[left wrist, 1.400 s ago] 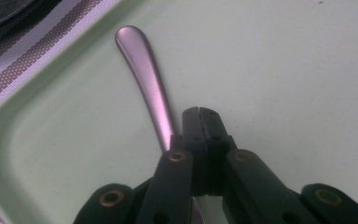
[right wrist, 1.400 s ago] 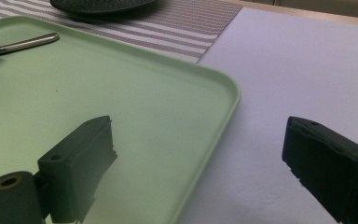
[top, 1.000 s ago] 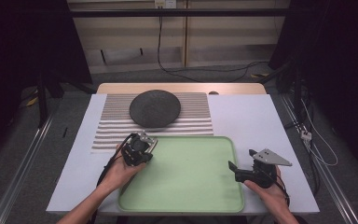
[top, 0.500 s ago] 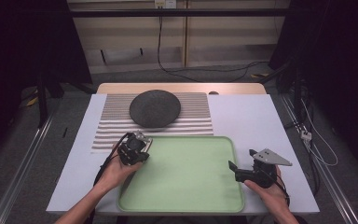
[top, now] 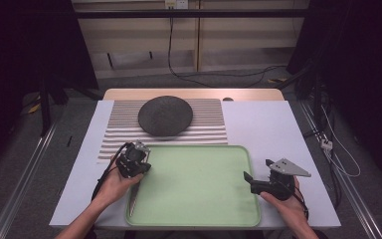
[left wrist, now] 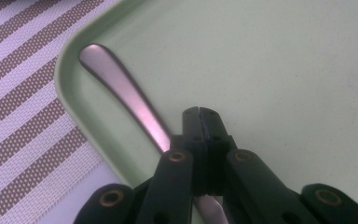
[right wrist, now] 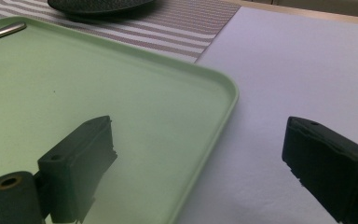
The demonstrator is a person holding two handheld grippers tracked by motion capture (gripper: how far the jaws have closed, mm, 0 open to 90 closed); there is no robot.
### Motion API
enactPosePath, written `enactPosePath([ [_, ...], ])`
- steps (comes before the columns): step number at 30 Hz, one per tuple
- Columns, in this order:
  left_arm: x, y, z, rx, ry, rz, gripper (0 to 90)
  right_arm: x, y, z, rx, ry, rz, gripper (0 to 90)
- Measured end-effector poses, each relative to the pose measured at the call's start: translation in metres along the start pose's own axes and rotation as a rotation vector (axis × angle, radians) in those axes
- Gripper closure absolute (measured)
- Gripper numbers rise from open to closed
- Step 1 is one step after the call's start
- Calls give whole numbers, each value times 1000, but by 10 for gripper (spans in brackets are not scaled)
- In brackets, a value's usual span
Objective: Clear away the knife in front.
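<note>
Left hand-held gripper [left wrist: 199, 112] closed, above utensil handle [left wrist: 121, 91] at green tray [top: 204, 199] left edge. Right hand-held gripper [right wrist: 200, 158] open.

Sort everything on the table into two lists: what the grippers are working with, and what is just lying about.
In use:
left gripper, jaws shut
metal utensil
green tray
right gripper, jaws open over the tray's right edge

Lying about:
dark round plate
striped mat

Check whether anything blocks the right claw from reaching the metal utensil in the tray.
Nothing visible does. Bare green tray lies between the open right claw and the metal utensil, which the left claw is shut over.
</note>
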State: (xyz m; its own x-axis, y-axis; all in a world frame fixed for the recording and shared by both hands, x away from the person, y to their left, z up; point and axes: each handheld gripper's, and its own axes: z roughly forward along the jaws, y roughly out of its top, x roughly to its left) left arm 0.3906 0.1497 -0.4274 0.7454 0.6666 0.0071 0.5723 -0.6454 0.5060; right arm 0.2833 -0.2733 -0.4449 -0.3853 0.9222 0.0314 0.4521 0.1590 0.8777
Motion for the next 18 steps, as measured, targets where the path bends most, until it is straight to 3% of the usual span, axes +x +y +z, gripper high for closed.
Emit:
enactPosePath([
  [18,1,-7,-3,-25,6,-25,900,0,0,-1,-2,-2,1,94],
])
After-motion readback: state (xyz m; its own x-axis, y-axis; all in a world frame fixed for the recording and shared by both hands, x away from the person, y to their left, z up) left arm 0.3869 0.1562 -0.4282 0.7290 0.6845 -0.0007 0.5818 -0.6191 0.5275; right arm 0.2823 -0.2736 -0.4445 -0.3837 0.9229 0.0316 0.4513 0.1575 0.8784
